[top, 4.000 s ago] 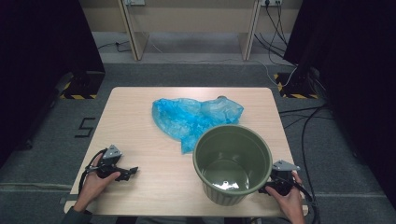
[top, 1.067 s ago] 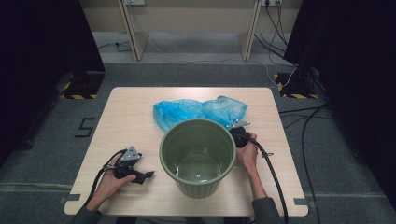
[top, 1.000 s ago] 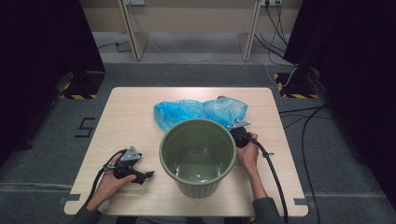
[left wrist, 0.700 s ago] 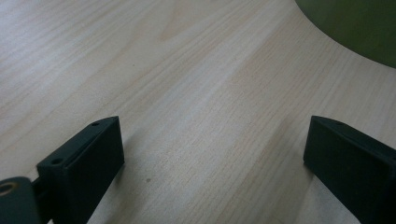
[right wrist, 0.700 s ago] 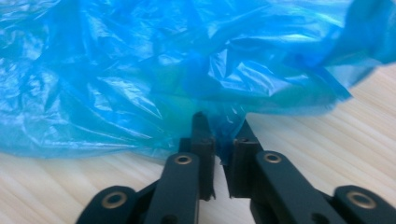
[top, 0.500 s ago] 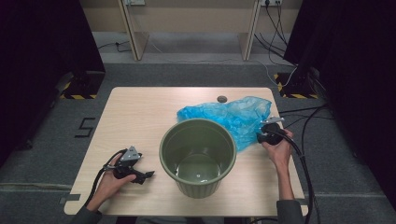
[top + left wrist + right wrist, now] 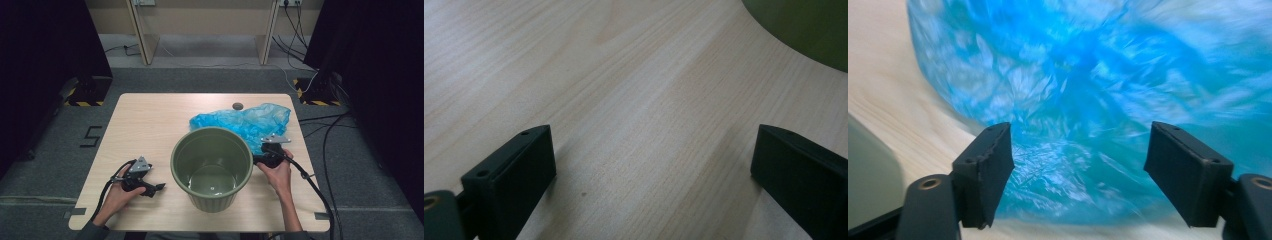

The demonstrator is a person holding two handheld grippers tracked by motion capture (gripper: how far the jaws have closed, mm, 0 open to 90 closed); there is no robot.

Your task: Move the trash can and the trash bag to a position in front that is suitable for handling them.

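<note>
Right now my right gripper (image 7: 1078,175) has its jaws spread wide; they have just been opening, and though the blue plastic bag (image 7: 1088,100) bulges between and beyond them, the pads do not press on it. In the high view that gripper (image 7: 256,160) sits at centre right of the frame, just beside the rim of the green bucket (image 7: 212,167), with the bag (image 7: 245,122) lying up and slightly left of it, its crumpled length running across the frame from behind the bucket toward the table's right edge. My left gripper (image 7: 159,187) rests on the wooden table (image 7: 150,120) at lower left, jaws wide apart and holding nothing, with bare wood between them (image 7: 649,165) and the bucket's wall (image 7: 809,30) in the upper right corner of its own view. The bucket stands between that hand and the bag, so I judge the right hand to be the one for the next grasp. Farther up, a small dark disc (image 7: 237,106) lies near the table's far edge.
</note>
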